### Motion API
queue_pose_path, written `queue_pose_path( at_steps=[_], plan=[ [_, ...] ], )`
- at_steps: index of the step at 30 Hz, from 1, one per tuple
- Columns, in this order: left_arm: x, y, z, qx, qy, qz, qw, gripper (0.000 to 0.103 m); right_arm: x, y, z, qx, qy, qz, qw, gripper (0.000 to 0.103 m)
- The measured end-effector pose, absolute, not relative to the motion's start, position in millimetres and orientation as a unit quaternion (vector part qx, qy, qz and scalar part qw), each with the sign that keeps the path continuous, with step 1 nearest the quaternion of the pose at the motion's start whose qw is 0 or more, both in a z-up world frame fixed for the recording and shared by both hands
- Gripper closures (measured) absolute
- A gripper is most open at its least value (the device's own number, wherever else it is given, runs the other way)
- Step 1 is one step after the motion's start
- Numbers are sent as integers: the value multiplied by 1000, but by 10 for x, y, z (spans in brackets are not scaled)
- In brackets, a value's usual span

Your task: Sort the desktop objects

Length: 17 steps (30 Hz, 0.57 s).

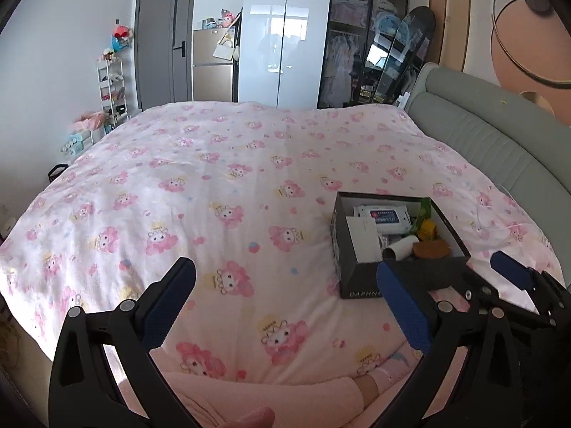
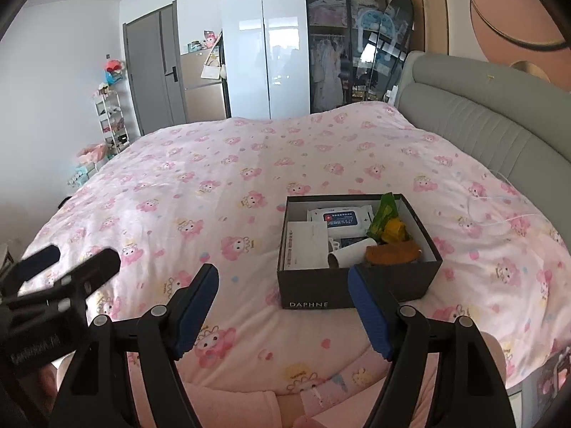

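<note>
just short of the black box [image 2: 357, 285], i had both the left gripper [image 1: 285, 285] and right gripper [image 2: 283, 294] wide open, empty; sorting looked about done, with nothing loose on the bedspread [image 2: 249, 164].

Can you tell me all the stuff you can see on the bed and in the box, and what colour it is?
Bedspread: one, pink with cartoon prints, covers the whole bed.
Box: one, black, open, on the bedspread near the right gripper.
Wipes pack: one, white with blue label, at the back of the box.
White carton: one, at the box's left side.
Small roll: one, white, lying in the front middle.
Brown item: one, front right of the box; I cannot tell what it is.
Yellow item: one, right side.
Green packet: one, back right.
Headboard: one, grey-green, right of the bed.
Left gripper: black, blue pads, jaws open.
Right gripper: same, jaws open.
</note>
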<state>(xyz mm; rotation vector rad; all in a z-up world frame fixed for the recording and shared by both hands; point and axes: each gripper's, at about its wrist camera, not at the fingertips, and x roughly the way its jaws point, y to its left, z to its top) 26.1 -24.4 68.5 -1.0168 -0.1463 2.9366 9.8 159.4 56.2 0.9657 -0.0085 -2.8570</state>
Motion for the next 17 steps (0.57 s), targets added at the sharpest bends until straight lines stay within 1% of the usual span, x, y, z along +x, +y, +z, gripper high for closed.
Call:
queue_pose_path(
  at_steps=[5,17],
  plan=[
    [318,-171,638,-334,-38,942,12,1,113,1656,519,323,-6,-944,67,30],
    [253,-121,591,-345,-46,937,20,1,95,1727,464,329,-9,-942,63,30]
  ],
)
